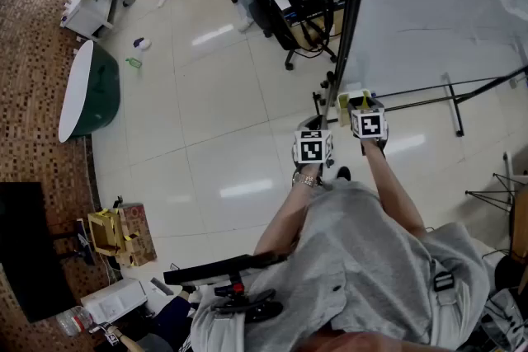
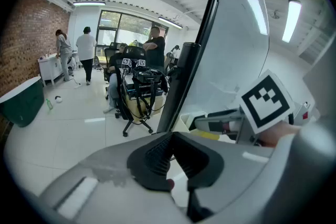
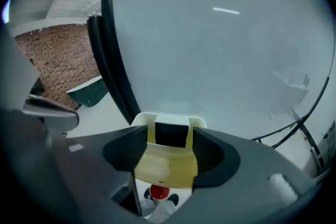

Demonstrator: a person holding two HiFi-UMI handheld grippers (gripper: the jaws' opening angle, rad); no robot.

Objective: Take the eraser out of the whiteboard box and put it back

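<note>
The right gripper (image 3: 169, 147) grips the yellow eraser (image 3: 167, 164) between widely spread jaws at the mouth of the white whiteboard box (image 3: 195, 121) beside the whiteboard (image 3: 220, 50), while the left gripper (image 2: 172, 150) hangs nearby, jaws pressed together.

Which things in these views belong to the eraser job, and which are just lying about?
Job:
- eraser, gripped by the right gripper
- white box beyond it
- whiteboard

Lying about:
- left gripper, shut and empty
- office chair
- green tub
- cardboard box
</note>
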